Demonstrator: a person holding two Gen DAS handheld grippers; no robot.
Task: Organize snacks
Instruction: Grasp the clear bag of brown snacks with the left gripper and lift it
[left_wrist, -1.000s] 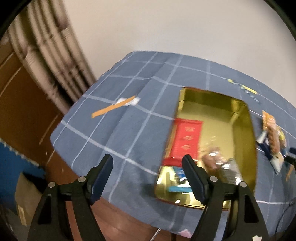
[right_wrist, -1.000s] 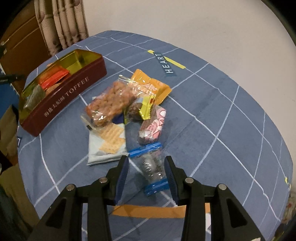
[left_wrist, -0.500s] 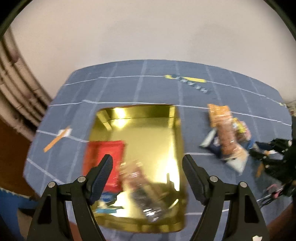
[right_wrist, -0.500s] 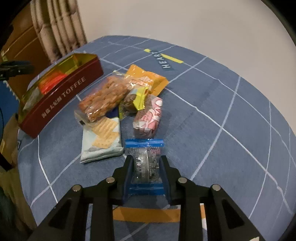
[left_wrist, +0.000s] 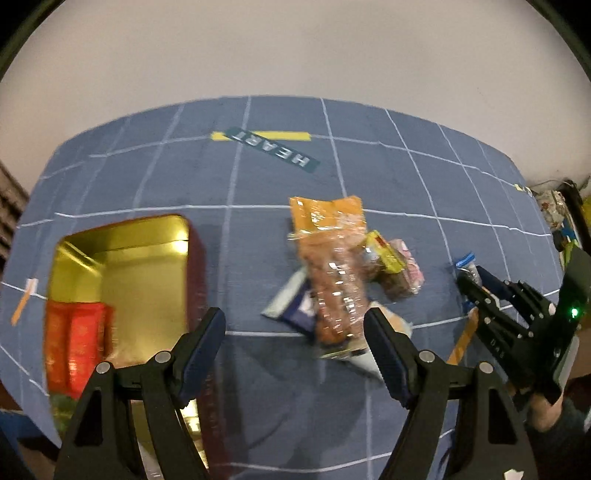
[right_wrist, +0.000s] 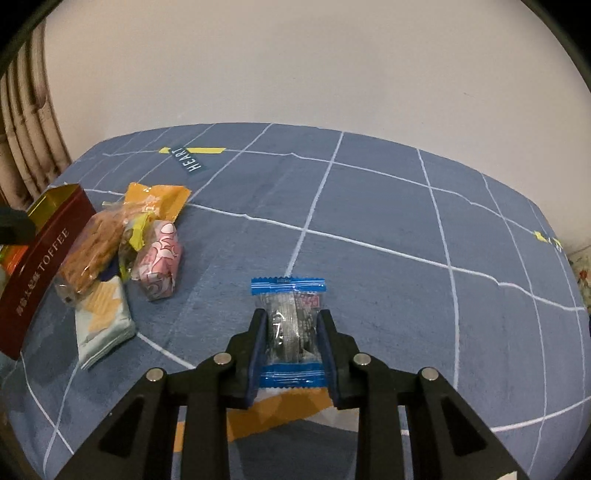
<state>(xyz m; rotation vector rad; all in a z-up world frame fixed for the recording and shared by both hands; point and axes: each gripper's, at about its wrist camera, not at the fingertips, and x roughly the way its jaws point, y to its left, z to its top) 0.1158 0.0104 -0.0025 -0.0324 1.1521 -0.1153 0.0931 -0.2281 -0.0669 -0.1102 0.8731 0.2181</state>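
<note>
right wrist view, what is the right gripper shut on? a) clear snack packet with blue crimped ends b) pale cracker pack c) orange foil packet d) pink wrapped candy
a: in the right wrist view the right gripper has its two blue pads pressed against the sides of the clear snack packet with blue crimped ends, apart from the pile of other snacks to the left.

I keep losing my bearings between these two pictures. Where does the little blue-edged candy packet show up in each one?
Left wrist view: the blue-edged candy packet sits far right, mostly hidden in the right gripper.
Right wrist view: lower centre, pinched between that gripper's fingers.
Shared landmark: the HEART label on the far side of the blue tablecloth.
</note>
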